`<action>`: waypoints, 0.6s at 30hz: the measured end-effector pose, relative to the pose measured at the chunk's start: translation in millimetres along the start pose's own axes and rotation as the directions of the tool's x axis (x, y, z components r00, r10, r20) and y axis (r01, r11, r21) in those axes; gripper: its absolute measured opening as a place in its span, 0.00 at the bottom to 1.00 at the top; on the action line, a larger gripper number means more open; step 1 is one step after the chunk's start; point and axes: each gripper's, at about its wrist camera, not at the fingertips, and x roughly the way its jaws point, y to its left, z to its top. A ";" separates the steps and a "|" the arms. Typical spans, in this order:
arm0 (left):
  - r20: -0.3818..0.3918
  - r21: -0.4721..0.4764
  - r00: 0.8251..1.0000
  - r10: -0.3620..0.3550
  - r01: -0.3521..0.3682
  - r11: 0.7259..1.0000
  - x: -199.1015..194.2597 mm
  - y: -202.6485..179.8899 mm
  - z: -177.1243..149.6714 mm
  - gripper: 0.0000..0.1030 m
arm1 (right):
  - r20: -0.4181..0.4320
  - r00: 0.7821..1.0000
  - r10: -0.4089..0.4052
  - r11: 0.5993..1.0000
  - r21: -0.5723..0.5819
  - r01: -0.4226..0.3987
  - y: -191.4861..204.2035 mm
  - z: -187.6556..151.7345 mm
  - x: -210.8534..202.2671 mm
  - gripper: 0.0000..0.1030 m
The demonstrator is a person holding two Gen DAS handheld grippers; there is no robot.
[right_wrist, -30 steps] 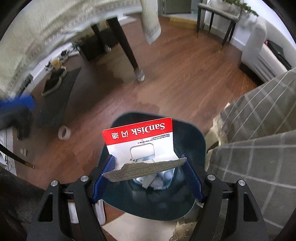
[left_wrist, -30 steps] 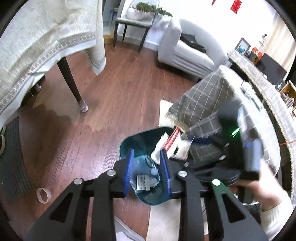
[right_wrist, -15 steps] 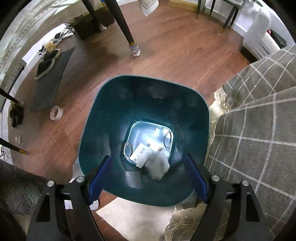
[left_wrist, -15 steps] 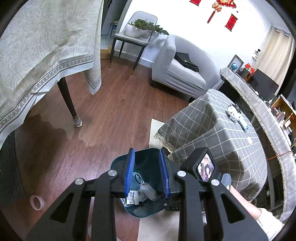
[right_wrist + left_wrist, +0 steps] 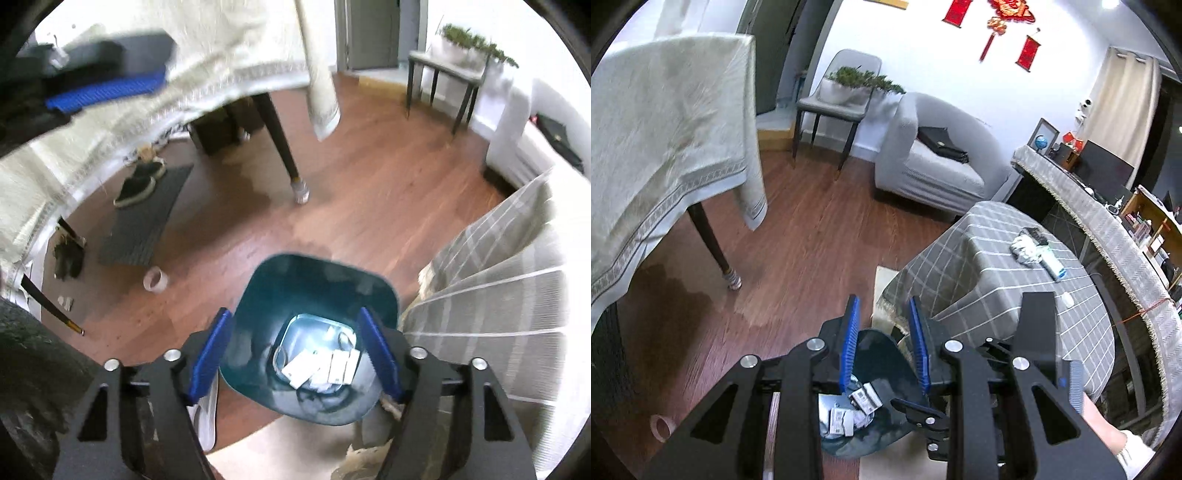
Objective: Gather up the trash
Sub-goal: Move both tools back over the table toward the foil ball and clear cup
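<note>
Your wooden floor (image 5: 369, 206) carries the teal bin (image 5: 317, 288) (paper scraps inside), a tape roll (image 5: 156, 280) and a dark mat (image 5: 147, 214).

Both my views bulge fisheye-fashion, dark at the corners. The right one is smeared with motion blur; glare whitens the bin's (image 5: 314, 295) floor. The wall (image 5: 942, 74) is brightly lit, the floorboards (image 5: 798, 229) shadowed.

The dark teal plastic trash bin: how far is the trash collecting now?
Done: white card packaging and paper scraps lie at the bottom of the dark teal plastic trash bin. In hand: nothing; the right gripper has just been closing but is empty, as is the left gripper. Left: crumpled white wrappers on the grey checked tablecloth, and a tape roll on the floor.
</note>
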 end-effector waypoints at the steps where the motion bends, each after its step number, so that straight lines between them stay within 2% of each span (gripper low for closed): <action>1: 0.004 0.003 1.000 -0.005 0.005 1.000 0.2 -3.9 1.8 0.27 | 0.011 1.000 -0.002 1.000 0.004 0.002 -2.6 0.4 -5.0 0.64; 4: 0.015 0.019 1.000 -0.017 0.016 1.000 1.6 -17.4 6.4 0.28 | 0.040 0.999 -0.016 1.000 0.022 0.015 -16.9 -2.6 -21.5 0.60; 6: 0.027 0.039 0.999 -0.019 0.017 0.999 3.0 -28.3 8.2 0.35 | 0.057 0.998 -0.026 0.999 0.035 0.024 -26.0 -5.5 -32.7 0.58; 10: 0.029 0.048 0.999 -0.030 0.029 0.998 9.8 -46.3 9.8 0.43 | 0.100 0.994 -0.039 0.998 0.061 0.033 -42.6 -12.5 -56.5 0.57; 12: 0.034 0.056 0.999 -0.030 0.028 0.998 13.4 -56.6 10.1 0.52 | 0.118 0.992 -0.050 0.997 0.071 0.042 -47.9 -15.0 -65.8 0.56; 18: 0.039 0.091 0.999 -0.031 0.028 0.995 30.5 -89.7 11.7 0.60 | 0.165 0.983 -0.084 0.990 0.125 0.064 -71.7 -25.0 -93.4 0.54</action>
